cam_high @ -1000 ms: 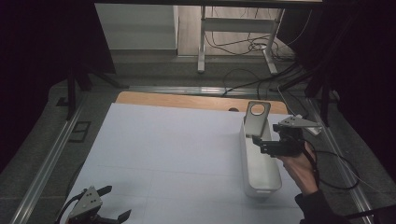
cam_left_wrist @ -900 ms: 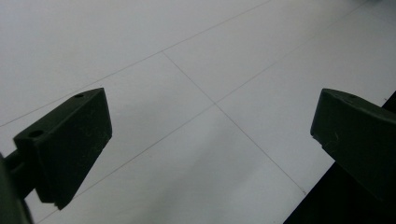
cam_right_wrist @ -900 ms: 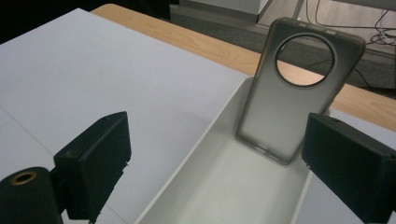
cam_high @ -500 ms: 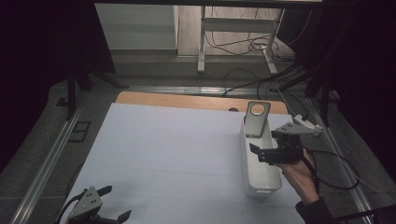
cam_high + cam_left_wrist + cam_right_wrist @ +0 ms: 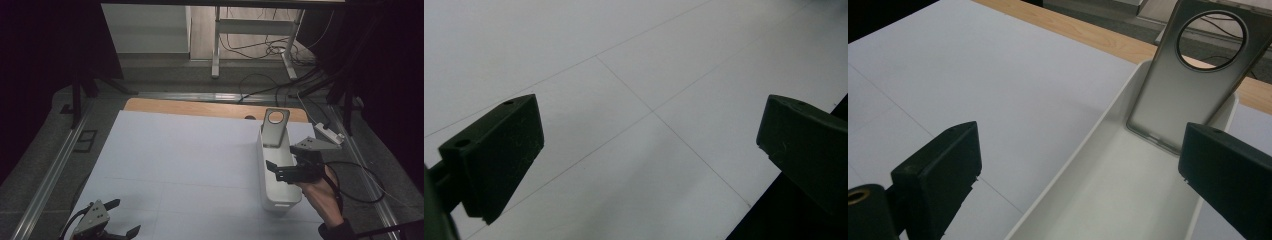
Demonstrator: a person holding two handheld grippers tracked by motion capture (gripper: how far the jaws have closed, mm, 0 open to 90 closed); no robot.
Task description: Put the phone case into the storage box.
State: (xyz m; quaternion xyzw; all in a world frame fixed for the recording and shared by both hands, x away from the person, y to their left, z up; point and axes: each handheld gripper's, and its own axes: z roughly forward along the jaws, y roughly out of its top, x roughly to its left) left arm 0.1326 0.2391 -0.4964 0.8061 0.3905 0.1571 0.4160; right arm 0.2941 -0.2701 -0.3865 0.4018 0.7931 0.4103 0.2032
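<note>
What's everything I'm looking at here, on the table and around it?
phone case: one, grey with a round hole, leaning upright at the far end of the bin
bin: one, white, long and narrow, right side of the table
table sheet: one, white, covering most of the table
wooden table edge: one, light brown, far side
cables: several, dark, on the floor beyond the table
left gripper: one, black jaws open, near left corner
right gripper: one, black jaws open, over the bin
hand: one, holding the right gripper
</note>
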